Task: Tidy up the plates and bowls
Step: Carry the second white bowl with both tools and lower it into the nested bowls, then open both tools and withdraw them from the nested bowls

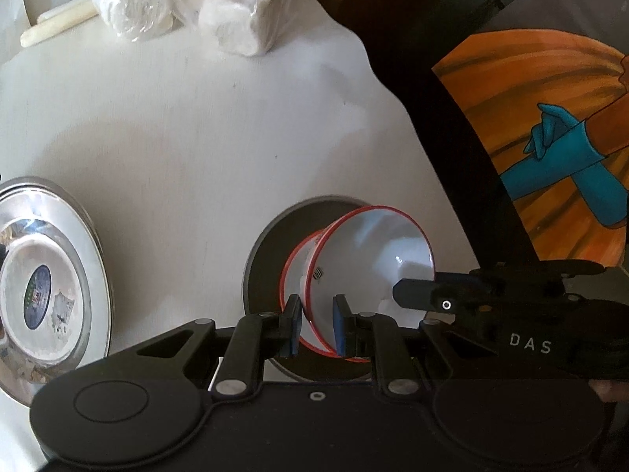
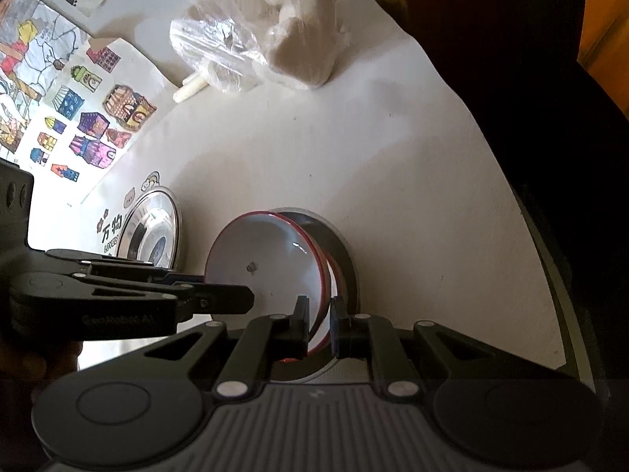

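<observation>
Two white bowls with red rims [image 1: 373,255] are nested and tilted over a dark grey plate [image 1: 267,259] on the white table. My left gripper [image 1: 317,326] is shut on the rim of the bowls. My right gripper [image 2: 319,322] is shut on the opposite rim of the same bowls [image 2: 267,263]. Each gripper shows in the other's view: the right one's fingers [image 1: 416,295], the left one's fingers [image 2: 220,299]. A stack of steel plates [image 1: 51,287] lies to the left; it also shows in the right wrist view [image 2: 151,232].
A clear bag of white rolls [image 1: 188,4] and a cream stick [image 1: 59,23] lie at the table's far side. The table edge [image 1: 412,126] runs along the right, with dark space and an orange picture [image 1: 550,137] beyond. Stickers cover the wall [image 2: 78,118] on the left.
</observation>
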A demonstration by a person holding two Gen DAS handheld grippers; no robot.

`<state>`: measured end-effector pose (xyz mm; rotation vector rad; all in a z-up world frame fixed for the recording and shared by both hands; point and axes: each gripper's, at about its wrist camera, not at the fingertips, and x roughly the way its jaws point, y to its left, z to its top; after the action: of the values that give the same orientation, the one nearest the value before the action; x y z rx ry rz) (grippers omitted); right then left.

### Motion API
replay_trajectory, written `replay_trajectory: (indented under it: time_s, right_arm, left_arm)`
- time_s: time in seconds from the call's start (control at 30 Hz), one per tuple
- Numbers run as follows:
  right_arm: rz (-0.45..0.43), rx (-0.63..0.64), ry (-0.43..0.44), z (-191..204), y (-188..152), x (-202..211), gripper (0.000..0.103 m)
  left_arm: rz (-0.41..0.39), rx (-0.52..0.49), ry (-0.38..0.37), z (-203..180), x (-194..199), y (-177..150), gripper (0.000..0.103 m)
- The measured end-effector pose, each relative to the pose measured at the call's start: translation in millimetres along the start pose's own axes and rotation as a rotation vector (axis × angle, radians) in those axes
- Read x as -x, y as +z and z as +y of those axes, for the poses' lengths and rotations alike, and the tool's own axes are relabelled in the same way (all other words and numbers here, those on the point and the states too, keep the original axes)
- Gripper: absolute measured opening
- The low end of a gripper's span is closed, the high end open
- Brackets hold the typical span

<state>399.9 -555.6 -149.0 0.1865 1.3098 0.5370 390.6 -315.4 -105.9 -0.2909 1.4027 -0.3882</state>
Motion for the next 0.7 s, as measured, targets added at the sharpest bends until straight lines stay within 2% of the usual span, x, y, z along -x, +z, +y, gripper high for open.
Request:
replay_trajectory:
  time_s: [0.7]
  right_arm:
    - [0.036, 0.0, -0.001, -1.6, 3.0, -8.7, 0.013]
  left_arm:
    - [0.022, 0.018, 0.007, 1.3, -3.5, 2.5, 0.017]
